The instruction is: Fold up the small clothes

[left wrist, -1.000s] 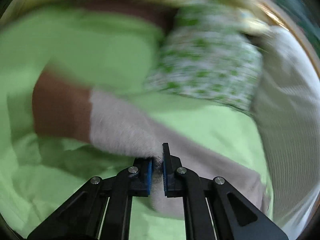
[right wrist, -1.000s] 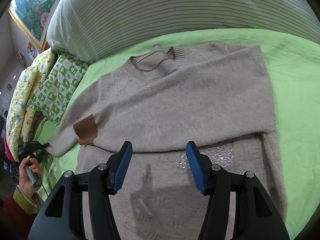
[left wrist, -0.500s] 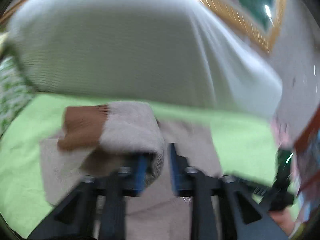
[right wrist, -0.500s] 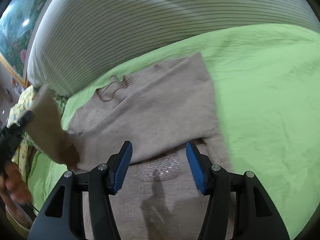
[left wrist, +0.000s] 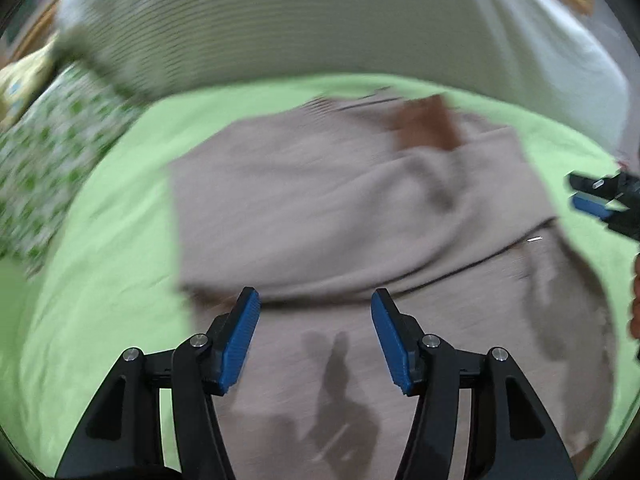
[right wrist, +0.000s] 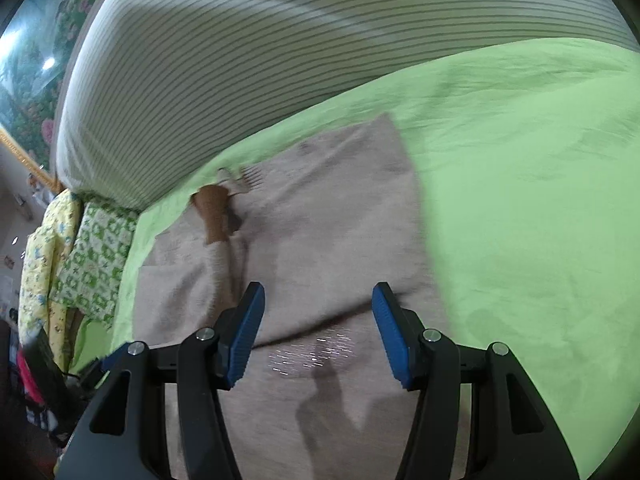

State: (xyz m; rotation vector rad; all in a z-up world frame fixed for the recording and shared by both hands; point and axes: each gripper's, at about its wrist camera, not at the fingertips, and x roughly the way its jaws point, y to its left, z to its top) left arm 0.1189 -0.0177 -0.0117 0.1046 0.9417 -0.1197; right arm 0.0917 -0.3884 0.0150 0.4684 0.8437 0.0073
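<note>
Green bedsheet (left wrist: 100, 280), beige sweater (left wrist: 320, 208); left claw (left wrist: 316, 312) just opened, seemingly empty

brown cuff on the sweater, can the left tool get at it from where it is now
Probably yes. The brown cuff lies on top of the folded sweater, uncovered, and the left tool hangs open and empty over the sweater's near part with nothing between.

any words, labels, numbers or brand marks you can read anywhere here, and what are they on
None can be read in either view.
The sweater shows no label or print; the shiny patch near its hem is only glinting dashes, not letters.
The green patterned fabric and the yellow one carry printed shapes, too small and blurred to tell whether any are text.
The left tool and right tool bear no markings.
</note>
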